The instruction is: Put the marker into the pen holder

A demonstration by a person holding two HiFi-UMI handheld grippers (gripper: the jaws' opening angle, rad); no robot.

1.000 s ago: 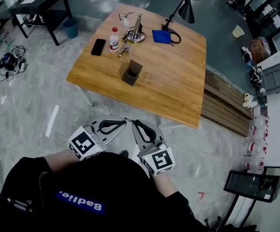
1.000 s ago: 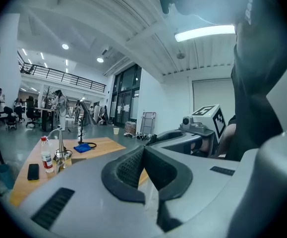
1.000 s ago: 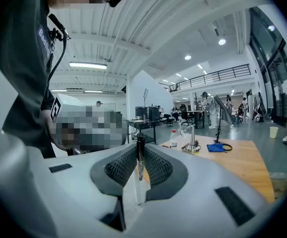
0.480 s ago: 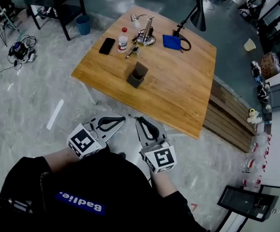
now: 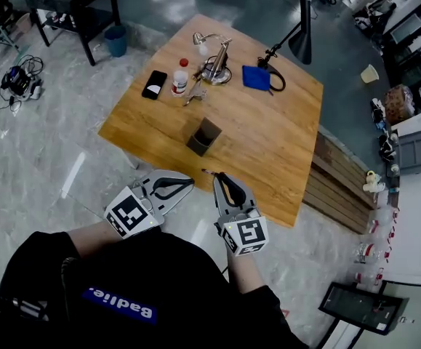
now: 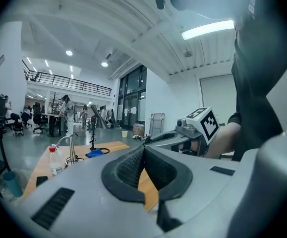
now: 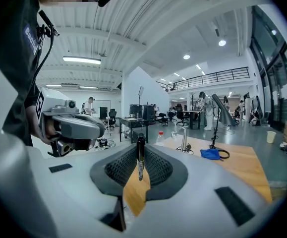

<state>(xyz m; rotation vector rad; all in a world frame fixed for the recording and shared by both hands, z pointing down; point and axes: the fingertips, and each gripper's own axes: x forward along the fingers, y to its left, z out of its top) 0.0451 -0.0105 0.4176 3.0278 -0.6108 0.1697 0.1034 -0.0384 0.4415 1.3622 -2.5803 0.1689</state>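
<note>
In the right gripper view a black marker [image 7: 140,158] stands upright, pinched in my right gripper [image 7: 140,151], which is shut on it. From the head view the marker's tip [image 5: 208,171] pokes out to the left of the right gripper [image 5: 218,176], at the near edge of the wooden table [image 5: 268,144]. The dark square pen holder [image 5: 202,137] stands on the table a short way beyond both grippers. My left gripper [image 5: 190,182] hovers just off the table's near edge, shut with nothing in it [image 6: 144,155].
Near the table's far edge are a black phone [image 5: 154,83], a small bottle [image 5: 180,78], a metal desk lamp [image 5: 214,58] and a blue cloth [image 5: 256,77]. A black lamp head [image 5: 302,42] hangs over the far right corner. Wooden planks [image 5: 341,173] lie right of the table.
The person has stepped closer to the table; both grippers now sit at its near edge, the right one over the wood. Both stay shut, the marker still held.
</note>
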